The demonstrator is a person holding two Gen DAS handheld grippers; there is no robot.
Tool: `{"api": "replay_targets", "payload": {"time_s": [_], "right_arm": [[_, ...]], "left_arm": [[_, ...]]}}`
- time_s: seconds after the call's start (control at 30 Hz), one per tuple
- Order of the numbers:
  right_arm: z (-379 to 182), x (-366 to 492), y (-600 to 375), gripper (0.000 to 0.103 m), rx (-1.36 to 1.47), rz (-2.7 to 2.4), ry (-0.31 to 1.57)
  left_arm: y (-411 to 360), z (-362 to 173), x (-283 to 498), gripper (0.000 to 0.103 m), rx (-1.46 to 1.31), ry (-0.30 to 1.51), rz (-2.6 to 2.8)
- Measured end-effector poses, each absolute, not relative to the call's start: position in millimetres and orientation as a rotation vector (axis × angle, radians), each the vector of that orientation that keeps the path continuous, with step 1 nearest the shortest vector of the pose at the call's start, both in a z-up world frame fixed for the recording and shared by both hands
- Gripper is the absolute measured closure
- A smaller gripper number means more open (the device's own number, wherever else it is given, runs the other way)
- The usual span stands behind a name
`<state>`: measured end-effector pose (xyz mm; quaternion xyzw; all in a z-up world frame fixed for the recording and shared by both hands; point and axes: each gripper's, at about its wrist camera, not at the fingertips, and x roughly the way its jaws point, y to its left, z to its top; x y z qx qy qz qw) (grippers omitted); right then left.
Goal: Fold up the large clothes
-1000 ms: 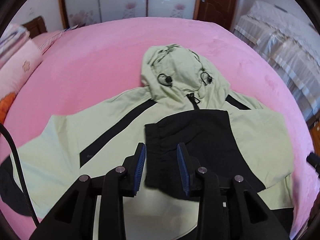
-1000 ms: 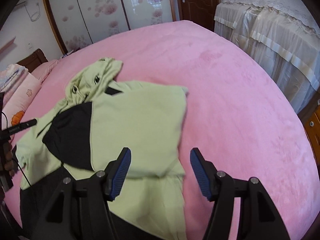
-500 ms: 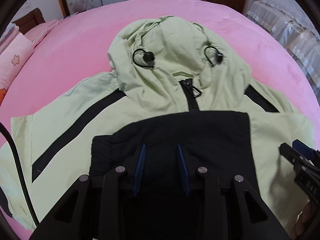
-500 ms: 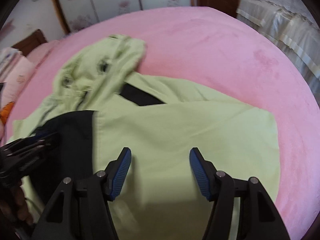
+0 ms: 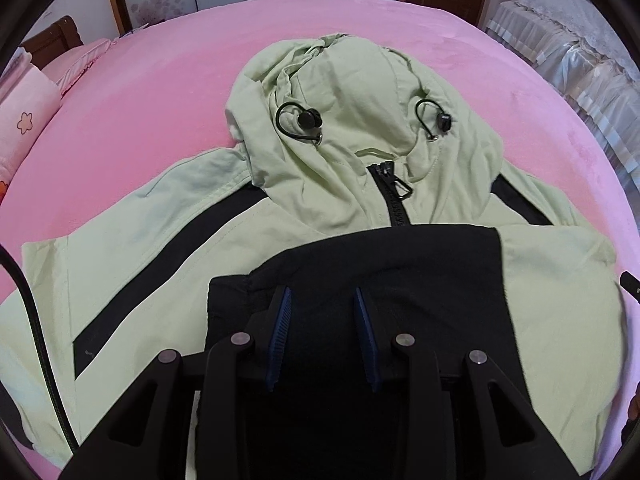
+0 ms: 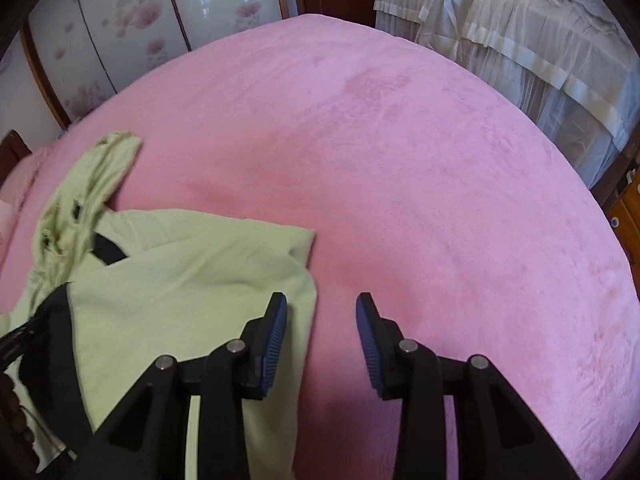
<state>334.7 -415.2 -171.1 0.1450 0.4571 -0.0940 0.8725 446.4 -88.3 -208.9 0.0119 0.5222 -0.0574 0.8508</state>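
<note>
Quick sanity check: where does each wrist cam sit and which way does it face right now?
Left wrist: on the left gripper, looking forward over the jacket at its hood and zipper; its open fingers over the black folded panel show.
Right wrist: on the right gripper, facing mostly bare pink bed, fingers open at the jacket's right edge.
Shared: the jacket, the bed, and the left gripper tip at the right view's left edge.

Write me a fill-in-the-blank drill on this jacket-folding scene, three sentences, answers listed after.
1. The jacket lies spread on a bed cover whose colour is ____.
2. The left gripper is poised over a folded-in sleeve whose colour is ____.
3. The jacket's zipper runs up toward the ____, which carries two black cord loops.

Missing words: pink; black; hood
</note>
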Motion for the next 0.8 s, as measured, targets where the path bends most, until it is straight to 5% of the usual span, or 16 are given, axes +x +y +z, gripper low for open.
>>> {"api": "replay_targets", "payload": {"time_s": [0.43, 0.8], "right_arm": [[-157.4, 272.1, -264.1, 0.066, 0.206, 0.154, 0.969], [-195.8, 260.4, -334.5, 0.067, 0.219, -0.054, 0.983]], "left_arm": [[-85.1, -174.6, 365.4, 0.065, 0.032, 1.054, -0.228], [-71.7, -223.0, 353.8, 0.065, -0.023, 1.076, -0.177]]}}
